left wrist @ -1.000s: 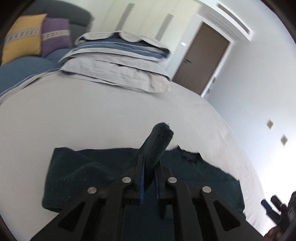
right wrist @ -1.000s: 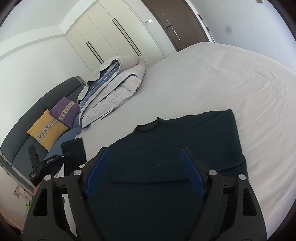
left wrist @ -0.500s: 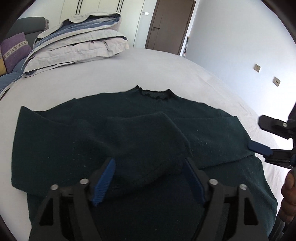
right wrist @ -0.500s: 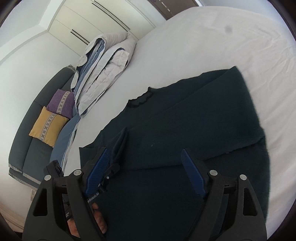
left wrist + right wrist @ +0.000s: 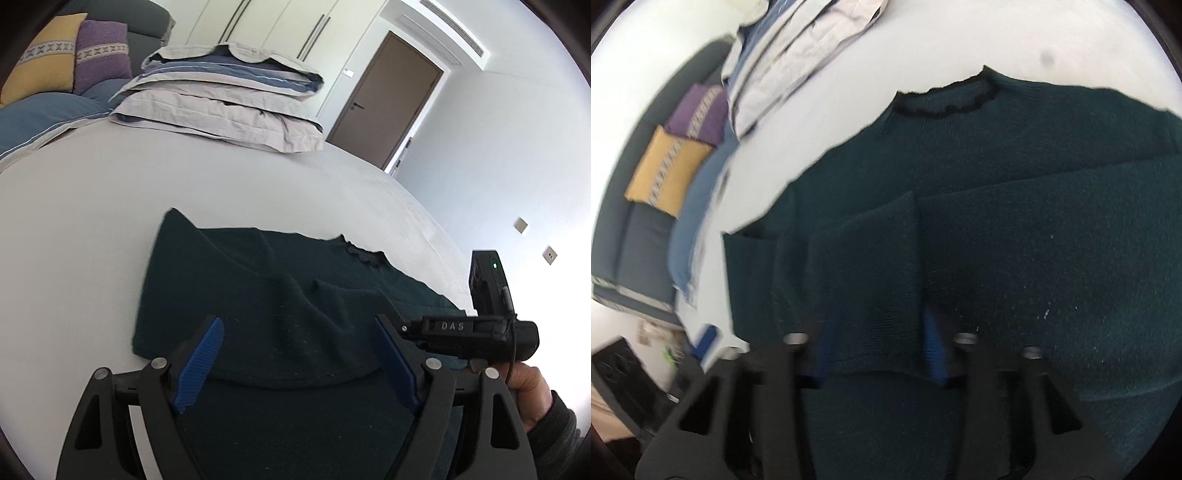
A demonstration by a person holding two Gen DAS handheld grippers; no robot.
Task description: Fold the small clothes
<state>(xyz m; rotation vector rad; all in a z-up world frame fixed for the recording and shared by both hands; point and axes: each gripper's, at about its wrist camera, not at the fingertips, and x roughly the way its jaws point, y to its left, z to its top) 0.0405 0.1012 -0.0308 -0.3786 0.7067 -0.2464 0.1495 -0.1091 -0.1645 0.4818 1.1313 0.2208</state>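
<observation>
A dark green sweater (image 5: 295, 295) lies flat on the white bed (image 5: 92, 240), its neck (image 5: 945, 103) pointing away. One sleeve (image 5: 879, 280) is folded across the chest. My left gripper (image 5: 297, 354) hovers open over the sweater's near edge, with nothing between its blue pads (image 5: 199, 360). My right gripper (image 5: 881, 354) points steeply down at the sweater, blurred; its jaws are closing and the sleeve's end fills the gap between them. In the left wrist view the right tool's black body (image 5: 476, 330) and the hand (image 5: 528, 387) holding it show at the right.
A stack of folded grey and blue bedding (image 5: 221, 99) sits at the far side of the bed. A sofa with a yellow cushion (image 5: 44, 62) and a purple cushion (image 5: 103, 51) stands at the left. A brown door (image 5: 388, 99) is beyond.
The left gripper let go of the raised sleeve and opened; the sleeve now lies across the sweater. The right gripper swung down to the sweater and narrowed its jaws around the sleeve's end.
</observation>
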